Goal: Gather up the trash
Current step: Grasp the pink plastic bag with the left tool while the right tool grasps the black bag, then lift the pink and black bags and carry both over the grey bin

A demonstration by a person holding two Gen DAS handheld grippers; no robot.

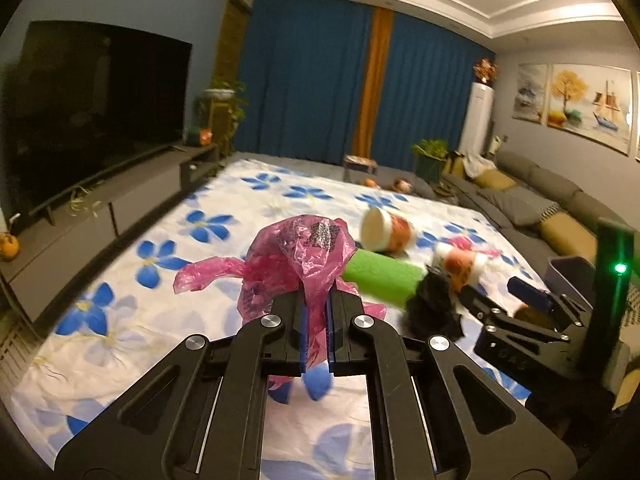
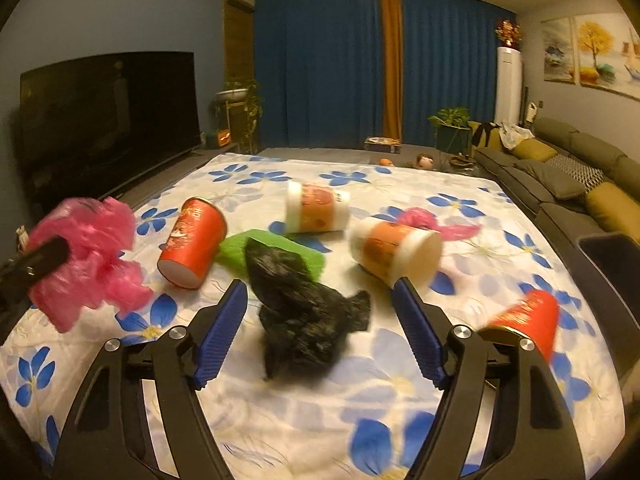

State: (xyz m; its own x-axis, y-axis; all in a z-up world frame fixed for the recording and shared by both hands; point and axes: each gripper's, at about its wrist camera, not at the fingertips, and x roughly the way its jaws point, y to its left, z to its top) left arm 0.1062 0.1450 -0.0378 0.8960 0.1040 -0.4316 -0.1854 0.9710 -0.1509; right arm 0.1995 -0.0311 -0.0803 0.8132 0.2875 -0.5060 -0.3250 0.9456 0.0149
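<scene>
My left gripper (image 1: 316, 300) is shut on a crumpled pink plastic bag (image 1: 296, 252), held above the flowered cloth (image 1: 132, 312). The right wrist view shows the same bag (image 2: 88, 264) at the far left, lifted off the cloth. My right gripper (image 2: 320, 300) is open, its blue pads (image 2: 224, 320) on either side of a crumpled black plastic bag (image 2: 304, 320) without touching it. That black bag lies on the cloth, partly over a green foam piece (image 2: 236, 248).
Lying on the cloth are a red cup (image 2: 192, 240), two white-and-orange cups (image 2: 316, 208) (image 2: 396, 248), a second red cup (image 2: 528, 320) and another pink bag (image 2: 424, 220). A dark bin (image 2: 612, 264) stands at the right edge, before the sofa (image 2: 560, 168). A TV (image 2: 108, 120) is on the left.
</scene>
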